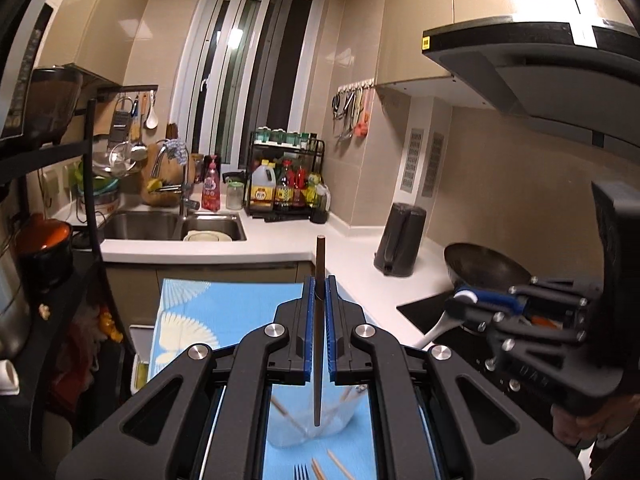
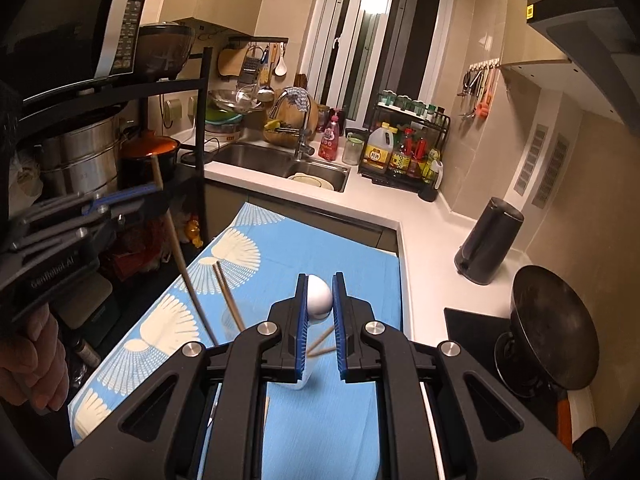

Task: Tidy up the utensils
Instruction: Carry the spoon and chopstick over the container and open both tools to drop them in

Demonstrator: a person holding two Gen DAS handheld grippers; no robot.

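Observation:
My left gripper is shut on a dark chopstick that stands upright between its blue pads. It hangs over a clear glass with several wooden chopsticks in it. A fork and loose chopsticks lie on the blue cloth. My right gripper is shut on a white spoon, bowl end up, above the cloth. In the right wrist view the left gripper holds its chopstick at the left, next to the glass. In the left wrist view the right gripper holds the spoon.
A white counter wraps around the cloth-covered table. It carries a sink, a bottle rack and a dark kettle. A wok sits on the black stove at right. A black shelf with pots and a microwave stands at left.

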